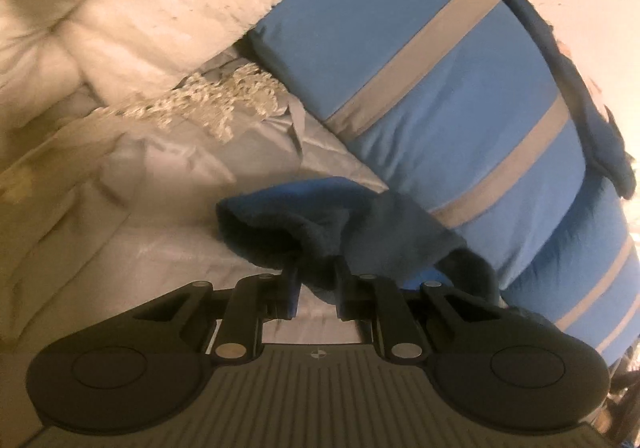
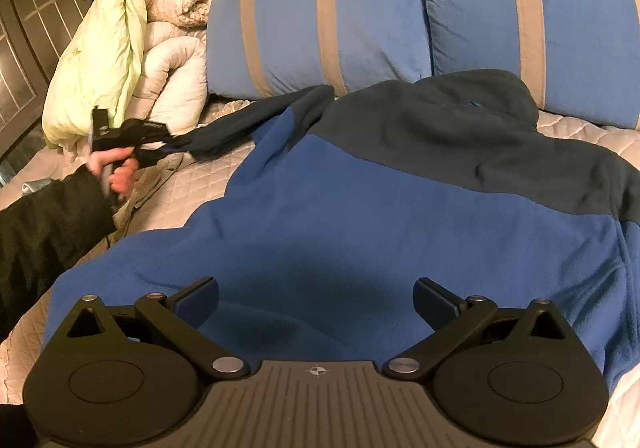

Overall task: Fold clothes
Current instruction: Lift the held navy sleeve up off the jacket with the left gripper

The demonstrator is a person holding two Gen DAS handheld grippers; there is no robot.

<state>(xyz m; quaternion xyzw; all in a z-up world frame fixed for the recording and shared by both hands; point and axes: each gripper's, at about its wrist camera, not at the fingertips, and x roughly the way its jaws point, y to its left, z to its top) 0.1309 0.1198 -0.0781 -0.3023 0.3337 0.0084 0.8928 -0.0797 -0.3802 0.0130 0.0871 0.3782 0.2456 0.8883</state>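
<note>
At the far left of the right wrist view a pale green quilt (image 2: 96, 48) and white bedding (image 2: 176, 76) are heaped at the edge of the quilted bedspread (image 2: 192, 192). Just beside that heap the person's left hand (image 2: 114, 172) holds the left gripper (image 2: 166, 138), its jaws clamped on the dark cuff of the sleeve (image 2: 240, 124) — the left wrist view shows the same cuff (image 1: 320, 232) bunched between the close-set fingers (image 1: 292, 280), lifted off the bedspread. The sleeve runs right from there to the blue fleece jacket (image 2: 360, 216), which lies spread flat on the bed, navy across the shoulders and collar, brighter blue below. Behind it stand two blue pillows with grey stripes (image 2: 320, 20), the collar touching them. The right gripper (image 2: 316, 302) hovers low over the jacket's lower part — jaws spread wide, nothing between them.
</note>
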